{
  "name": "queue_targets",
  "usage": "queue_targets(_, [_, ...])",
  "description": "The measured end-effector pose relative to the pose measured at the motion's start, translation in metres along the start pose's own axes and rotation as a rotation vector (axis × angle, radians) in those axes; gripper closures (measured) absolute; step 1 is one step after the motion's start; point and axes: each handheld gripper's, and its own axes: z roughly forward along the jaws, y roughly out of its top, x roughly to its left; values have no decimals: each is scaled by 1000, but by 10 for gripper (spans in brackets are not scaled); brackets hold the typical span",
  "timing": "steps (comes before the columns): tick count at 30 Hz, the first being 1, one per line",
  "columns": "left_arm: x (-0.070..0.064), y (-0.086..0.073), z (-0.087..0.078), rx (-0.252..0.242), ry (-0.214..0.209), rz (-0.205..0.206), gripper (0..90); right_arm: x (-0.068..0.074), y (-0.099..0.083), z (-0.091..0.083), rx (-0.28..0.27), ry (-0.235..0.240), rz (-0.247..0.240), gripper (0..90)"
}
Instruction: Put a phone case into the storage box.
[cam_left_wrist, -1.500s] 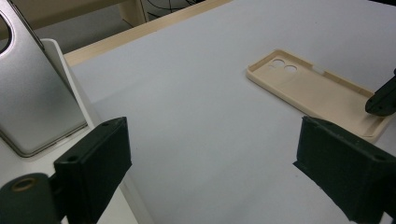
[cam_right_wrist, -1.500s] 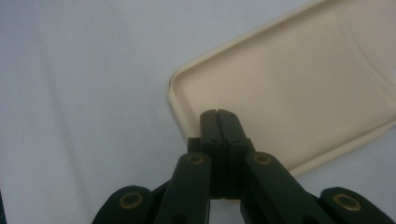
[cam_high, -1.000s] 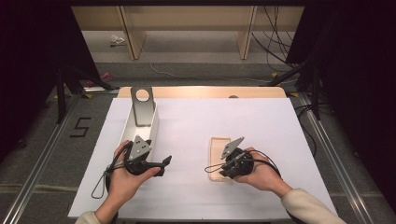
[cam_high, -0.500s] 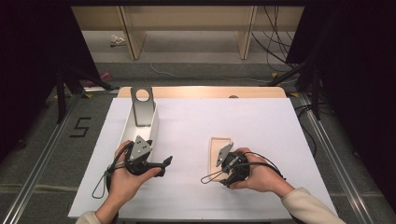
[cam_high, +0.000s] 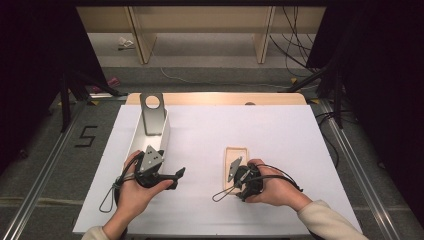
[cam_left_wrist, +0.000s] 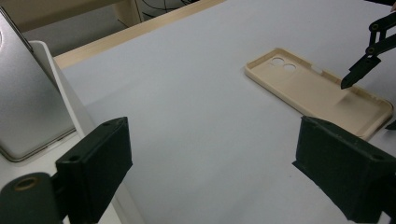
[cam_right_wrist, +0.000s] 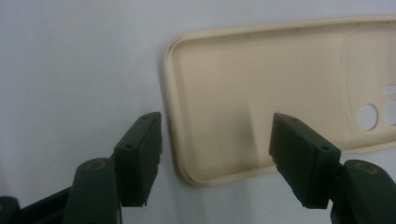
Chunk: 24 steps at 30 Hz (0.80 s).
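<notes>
Compared with the earlier frames, the right claw (cam_high: 234, 170) has shifted slightly toward the person and now sits over the near end of the phone case (cam_high: 235, 159); the left claw (cam_high: 176, 178) has held its position.

At far left, a white tray (cam_high: 166, 141) lies along the left edge of the white bench (cam_high: 280, 135). A silver panel with a round hole (cam_high: 152, 114) leans at the tray's far end; in the left gripper view a silver slab (cam_left_wrist: 28, 107) rests in the tray, and it may be the same part, though this cannot be confirmed.

Just right of the tray, the left hand (cam_high: 131, 192) holds the left claw low over the bench, pointing toward the phone case. Its jaws are spread wide and released, with bare bench surface between them.

Near the middle of the bench, the beige phone case lies flat with its hollow side up and its two camera holes at the far end. It is well apart from the tray.

At right, the right hand (cam_high: 272, 188) holds the right claw at the near end of the case. The jaws are released and stand apart: in the right gripper view, one is outside the long rim and the other is above the interior. Contact with the case cannot be determined.
</notes>
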Motion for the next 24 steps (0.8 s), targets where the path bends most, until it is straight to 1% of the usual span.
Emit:
queue_targets(2, [0,0,0,-1,0,0,101,0,1,1,3,-2,-5,358])
queue_targets(3, [0,0,0,-1,0,0,101,0,2,1,8,0,1,359])
queue_targets(5, [0,0,0,0,0,0,101,-1,3,2,13,5,-12,361])
queue_targets(8, [0,0,0,0,-1,0,101,-1,5,5,20,9,-9,364])
queue_targets(9, [0,0,0,-1,-1,0,101,-1,5,5,26,11,-17,364])
queue_targets(13, [1,0,0,0,-1,1,101,-1,8,5,30,10,-19,367])
queue_targets(16, [1,0,0,1,0,1,101,-1,10,7,39,4,-37,371])
queue_targets(18, [1,0,0,-1,-1,1,101,0,11,7,42,7,-32,373])
queue_targets(19, [1,0,0,-1,-1,1,101,-1,11,7,41,8,-39,380])
queue_targets(20, [1,0,0,0,-1,1,101,-1,12,7,46,1,-41,381])
queue_targets(24, [1,0,0,0,-1,1,101,0,13,7,53,-3,-48,382])
